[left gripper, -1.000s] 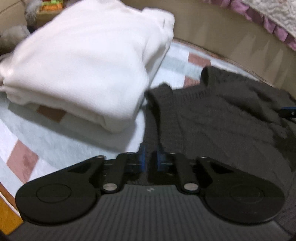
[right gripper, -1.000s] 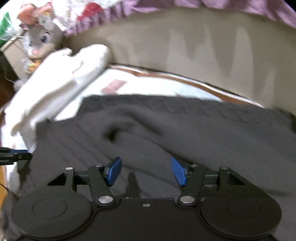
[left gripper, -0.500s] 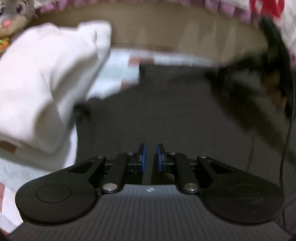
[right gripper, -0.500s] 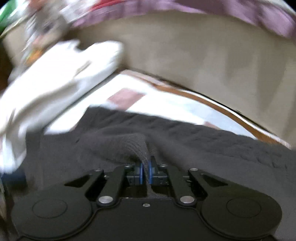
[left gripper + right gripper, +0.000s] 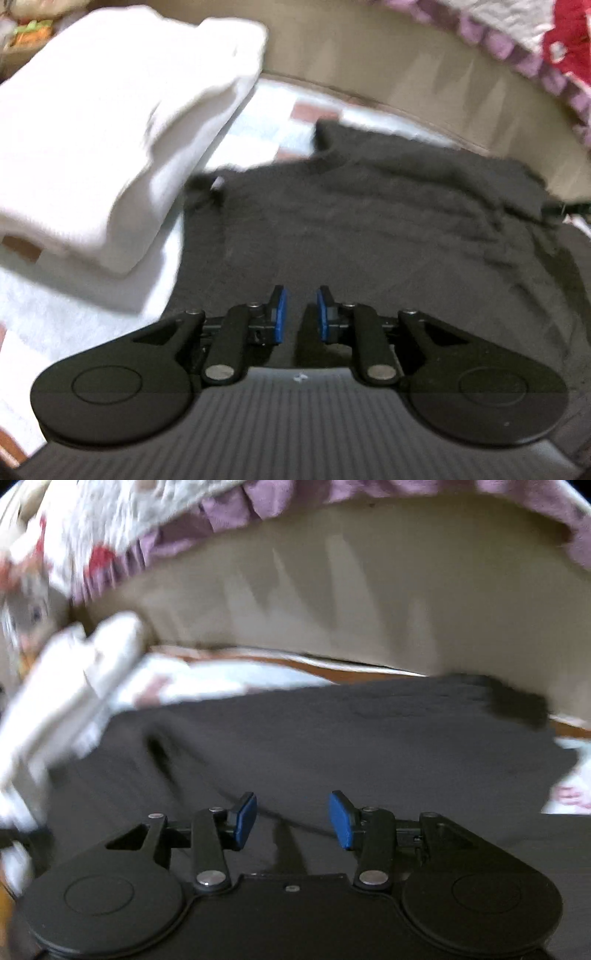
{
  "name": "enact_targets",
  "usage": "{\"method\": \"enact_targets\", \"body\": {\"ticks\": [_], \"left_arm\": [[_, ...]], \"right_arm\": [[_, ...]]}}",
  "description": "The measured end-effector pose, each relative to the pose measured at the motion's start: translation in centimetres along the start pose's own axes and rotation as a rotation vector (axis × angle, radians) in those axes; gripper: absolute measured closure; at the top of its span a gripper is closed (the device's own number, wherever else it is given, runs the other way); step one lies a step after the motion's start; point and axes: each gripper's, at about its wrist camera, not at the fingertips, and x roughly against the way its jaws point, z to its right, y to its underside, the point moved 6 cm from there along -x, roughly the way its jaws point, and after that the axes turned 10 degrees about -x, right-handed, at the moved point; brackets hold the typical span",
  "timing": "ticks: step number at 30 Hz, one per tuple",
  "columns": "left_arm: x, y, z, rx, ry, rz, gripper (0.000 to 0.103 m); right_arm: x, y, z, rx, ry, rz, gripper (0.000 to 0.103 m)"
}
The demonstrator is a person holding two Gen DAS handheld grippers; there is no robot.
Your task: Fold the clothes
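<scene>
On the bed, a dark sweater (image 5: 369, 229) is lying spread flat for folding, beside a folded white garment (image 5: 122, 133) at left; the left gripper (image 5: 299, 314), jaws narrowly parted, and right gripper (image 5: 292, 818), jaws wide, are hovering empty over it.

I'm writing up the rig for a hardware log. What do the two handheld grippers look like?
Both match: the left gripper and right gripper are matte black, with blue fingertip pads, silver pivot pins and round disc-shaped lobes either side. The left's body is ribbed grey.
</scene>
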Motion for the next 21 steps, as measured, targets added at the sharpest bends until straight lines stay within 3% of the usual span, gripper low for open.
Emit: {"method": "enact_targets", "body": {"ticks": [3, 7, 10, 12, 15, 18, 21], "left_arm": [[0.6, -1.2, 1.9, -0.026, 0.059, 0.08, 0.086], [-0.5, -2.3, 5.2, -0.036, 0.144, 0.081, 0.085], [-1.8, -4.0, 7.4, -0.068, 0.146, 0.07, 0.071], [-2.8, -6.1, 8.7, -0.091, 0.167, 0.069, 0.069], [-5.1, -9.4, 10.0, -0.156, 0.139, 0.073, 0.068], [-7.3, -12.0, 10.3, -0.206, 0.098, 0.084, 0.064], [-10.2, -13.4, 10.3, -0.197, 0.156, 0.011, 0.068]], "right_arm": [[1.6, 0.7, 4.2, -0.04, 0.109, 0.031, 0.058], [4.0, 0.8, 11.9, -0.236, 0.292, 0.117, 0.055], [6.1, 0.9, 17.6, -0.396, 0.349, 0.169, 0.052], [7.0, 0.8, 20.3, -0.452, 0.357, 0.189, 0.039], [7.3, 0.7, 22.9, -0.376, 0.43, 0.184, 0.036], [6.5, 1.5, 25.2, -0.232, 0.469, 0.109, 0.036], [6.0, 2.5, 26.4, -0.264, 0.419, 0.14, 0.03]]}}
